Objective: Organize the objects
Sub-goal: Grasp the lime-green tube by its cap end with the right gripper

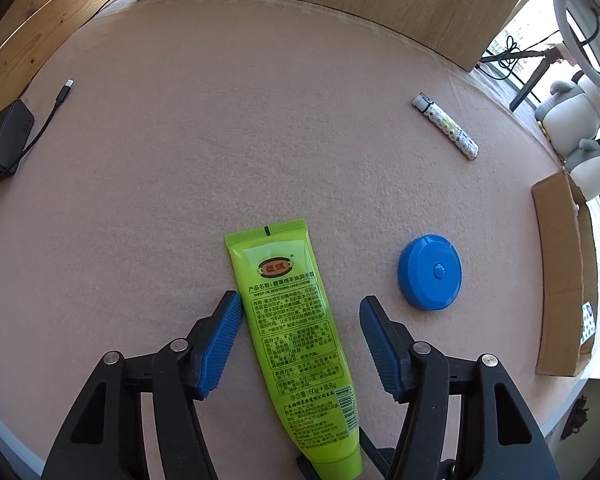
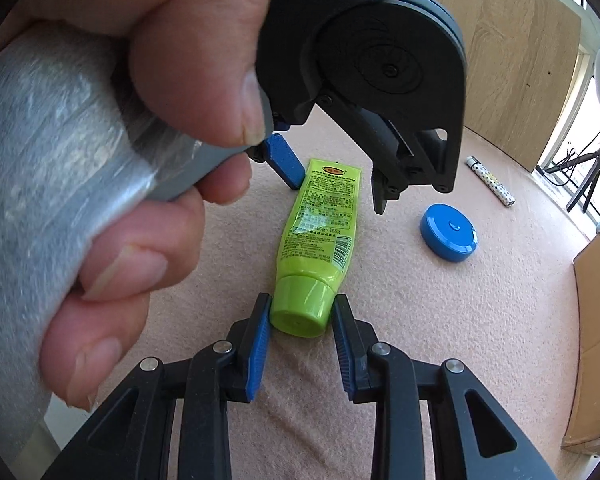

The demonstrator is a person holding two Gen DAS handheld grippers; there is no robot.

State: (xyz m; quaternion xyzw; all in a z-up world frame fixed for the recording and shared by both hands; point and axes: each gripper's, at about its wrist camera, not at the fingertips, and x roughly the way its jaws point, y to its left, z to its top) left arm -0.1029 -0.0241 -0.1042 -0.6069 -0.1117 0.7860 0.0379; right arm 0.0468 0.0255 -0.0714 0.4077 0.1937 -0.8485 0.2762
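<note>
Your right gripper pinches the green tube by its cap, and the tube lies flat on the pink table. Your left gripper has its jaws spread around the tube's flat end, one pad touching. A blue disc sits just beside the tube.

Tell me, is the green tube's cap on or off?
On: the green tube lies flat with its cap fitted on the end.

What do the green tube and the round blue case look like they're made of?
The green tube looks like soft glossy plastic: window glare on its printed face, a crimped flat end. The round blue case looks like hard, smooth moulded plastic, with a faint sheen on its button. Neither can be confirmed by sight alone.
</note>
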